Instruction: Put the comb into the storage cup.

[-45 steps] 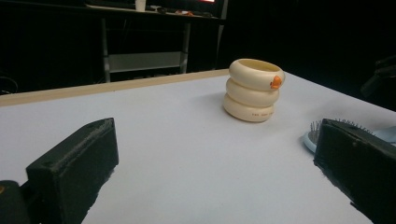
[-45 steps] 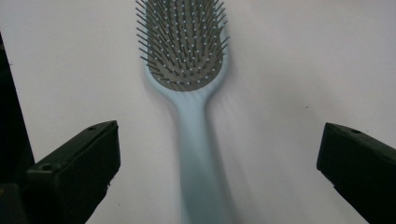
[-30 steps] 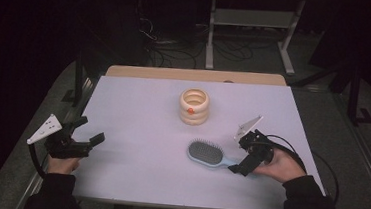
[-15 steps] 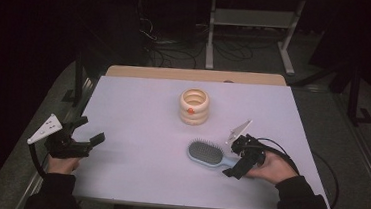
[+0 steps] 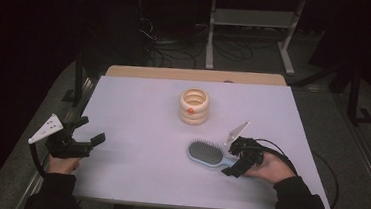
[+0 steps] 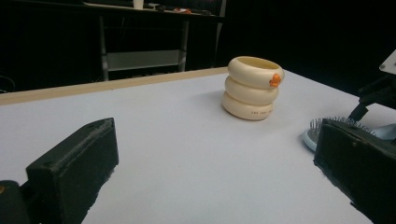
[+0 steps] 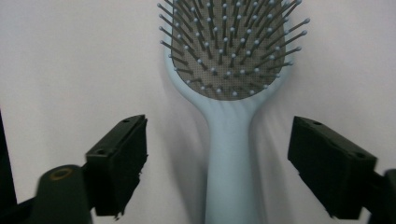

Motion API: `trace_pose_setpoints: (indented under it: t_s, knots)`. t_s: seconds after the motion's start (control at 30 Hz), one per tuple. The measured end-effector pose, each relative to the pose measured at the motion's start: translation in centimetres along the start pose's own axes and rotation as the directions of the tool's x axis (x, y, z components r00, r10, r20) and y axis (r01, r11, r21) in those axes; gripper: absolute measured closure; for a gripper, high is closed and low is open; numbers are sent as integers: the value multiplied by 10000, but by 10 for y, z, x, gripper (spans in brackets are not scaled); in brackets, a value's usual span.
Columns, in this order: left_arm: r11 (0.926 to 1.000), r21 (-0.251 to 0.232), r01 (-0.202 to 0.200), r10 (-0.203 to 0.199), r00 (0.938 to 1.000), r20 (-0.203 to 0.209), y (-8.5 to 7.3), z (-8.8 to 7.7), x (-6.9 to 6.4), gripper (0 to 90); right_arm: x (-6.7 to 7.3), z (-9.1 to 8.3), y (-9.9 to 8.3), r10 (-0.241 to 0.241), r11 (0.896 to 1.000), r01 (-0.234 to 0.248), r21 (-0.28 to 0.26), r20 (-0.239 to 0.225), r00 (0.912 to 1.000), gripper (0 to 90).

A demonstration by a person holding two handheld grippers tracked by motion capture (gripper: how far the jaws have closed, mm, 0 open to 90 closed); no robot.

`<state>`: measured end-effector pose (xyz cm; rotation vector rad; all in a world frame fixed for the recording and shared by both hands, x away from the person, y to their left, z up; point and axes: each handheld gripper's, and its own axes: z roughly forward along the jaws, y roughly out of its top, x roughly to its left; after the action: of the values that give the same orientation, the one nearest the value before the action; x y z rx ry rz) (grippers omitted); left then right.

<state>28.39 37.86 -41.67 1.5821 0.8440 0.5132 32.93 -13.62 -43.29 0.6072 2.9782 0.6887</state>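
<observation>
A light blue hairbrush (image 5: 206, 153) lies bristles up on the white table (image 5: 138, 106), its handle pointing right. My right gripper (image 5: 233, 159) straddles that handle. In the right gripper view the handle (image 7: 231, 154) runs between the two black pads (image 7: 119, 163) with a gap on each side. The right gripper (image 7: 219, 140) is open, and its jaws have just been closing around the handle. My left gripper (image 5: 91, 130) rests at the table's left edge, open and holding nothing. In the left gripper view its jaws frame the left gripper (image 6: 219, 140) opening wide apart.
A cream holder made of three stacked rings (image 5: 194, 106) with an orange dot stands upright at mid-table, beyond the brush; it also stands ahead in the left gripper view (image 6: 252, 88). A wooden strip (image 5: 196, 75) borders the far edge. Shelving and cables lie in the dark behind.
My right gripper has shifted slightly down and left onto the brush handle, and its jaws stand narrower than before. The left gripper and the brush have not moved.
</observation>
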Motion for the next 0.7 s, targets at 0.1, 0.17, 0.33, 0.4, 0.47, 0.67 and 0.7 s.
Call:
trace_pose_setpoints:
  t_s: [0.1, 0.17, 0.33, 0.4, 0.47, 0.67, 0.7]
  knots:
    - [10000, 6, 7, -7, 10000, 7, 0, 0, 0, 0, -1, 0, 0, 28, 10000, -28, 12, 49, 10000, 304]
    - [10000, 3, 1, -1, 10000, 8, 0, 0, 0, 0, -2, 0, 0, 117, 9999, -117, -10, 81, 9999, 344]
    - [10000, 10, -8, 8, 10000, 17, 0, 0, 0, 0, -3, 0, -1, 38, 10000, -38, -24, -29, 10000, 444]
    - [10000, 17, -5, 5, 10000, 15, 0, 1, 0, 0, -3, 1, -1, 1, 10000, -1, 41, -10, 10000, 477]
    - [10000, 18, -2, 2, 10000, 12, 0, 1, 0, 0, -2, 2, 0, 8, 9999, -8, 102, 27, 10000, 500]
    - [10000, 17, 2, -2, 10000, 10, 0, 1, 0, 0, -2, 4, 0, -93, 9996, 93, 248, 9, 10000, 564]
    - [10000, 21, -4, 4, 10000, 10, 0, 1, 0, 0, -2, 4, 0, -49, 9996, 48, 269, 30, 10000, 577]
